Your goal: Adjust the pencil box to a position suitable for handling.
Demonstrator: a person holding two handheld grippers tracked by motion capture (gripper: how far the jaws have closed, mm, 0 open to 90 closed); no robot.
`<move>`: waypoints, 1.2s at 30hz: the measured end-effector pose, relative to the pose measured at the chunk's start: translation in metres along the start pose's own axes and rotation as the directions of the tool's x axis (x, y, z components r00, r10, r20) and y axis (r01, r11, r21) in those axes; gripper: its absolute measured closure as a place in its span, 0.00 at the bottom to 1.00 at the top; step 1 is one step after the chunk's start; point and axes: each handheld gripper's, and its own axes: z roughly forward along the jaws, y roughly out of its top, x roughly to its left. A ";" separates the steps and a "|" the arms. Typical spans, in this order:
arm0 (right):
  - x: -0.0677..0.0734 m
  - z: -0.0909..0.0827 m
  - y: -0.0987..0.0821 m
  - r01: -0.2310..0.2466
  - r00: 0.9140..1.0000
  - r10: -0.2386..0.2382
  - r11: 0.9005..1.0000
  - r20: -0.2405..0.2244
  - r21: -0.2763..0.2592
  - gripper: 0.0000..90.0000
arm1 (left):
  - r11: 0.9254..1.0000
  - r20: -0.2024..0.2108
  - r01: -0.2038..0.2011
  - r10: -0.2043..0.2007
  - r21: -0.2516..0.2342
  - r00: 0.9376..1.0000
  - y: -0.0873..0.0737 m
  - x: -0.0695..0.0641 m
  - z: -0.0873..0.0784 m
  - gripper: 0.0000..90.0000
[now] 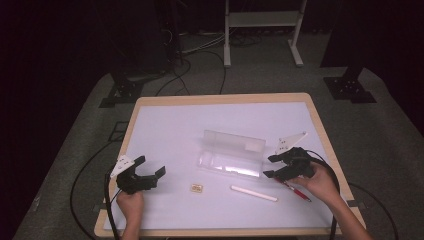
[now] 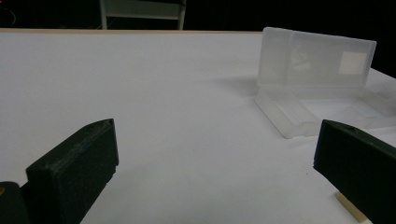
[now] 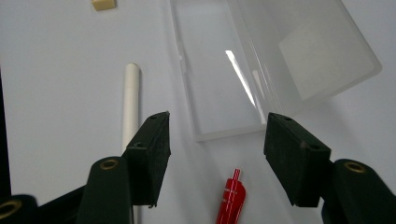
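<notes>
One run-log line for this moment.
left gripper: open, empty | right gripper: open above red pen | clear plastic case: lid open | white pen: on table

Both hand-held grippers, left and right, hover with jaws apart

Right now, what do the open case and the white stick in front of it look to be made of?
Open case: likely translucent frosted plastic; the table shows through and its base glints. White stick: matte, opaque, possibly chalk or plastic; can't tell which.
</notes>
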 end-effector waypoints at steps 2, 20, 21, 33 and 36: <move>0.000 -0.001 -0.002 -0.001 1.000 0.001 1.000 0.001 -0.002 0.44 | 1.000 0.000 0.001 -0.001 0.000 1.000 0.000 0.000 0.000 0.00; 0.000 -0.008 -0.017 -0.026 0.999 0.026 1.000 0.022 -0.004 0.45 | 1.000 0.000 -0.003 0.003 0.002 1.000 0.000 0.000 0.000 0.00; 0.000 -0.009 -0.018 -0.027 0.999 0.027 1.000 0.023 -0.005 0.45 | 1.000 0.000 -0.004 0.004 0.002 1.000 0.000 0.000 0.000 0.00; -0.001 -0.012 -0.031 -0.046 0.998 0.046 0.999 0.035 -0.003 0.45 | 1.000 0.001 -0.006 0.006 0.003 1.000 0.000 0.000 0.000 0.00; -0.001 -0.013 -0.035 -0.052 0.998 0.052 0.999 0.036 -0.002 0.45 | 1.000 0.000 -0.006 0.006 0.003 1.000 0.000 0.000 0.000 0.00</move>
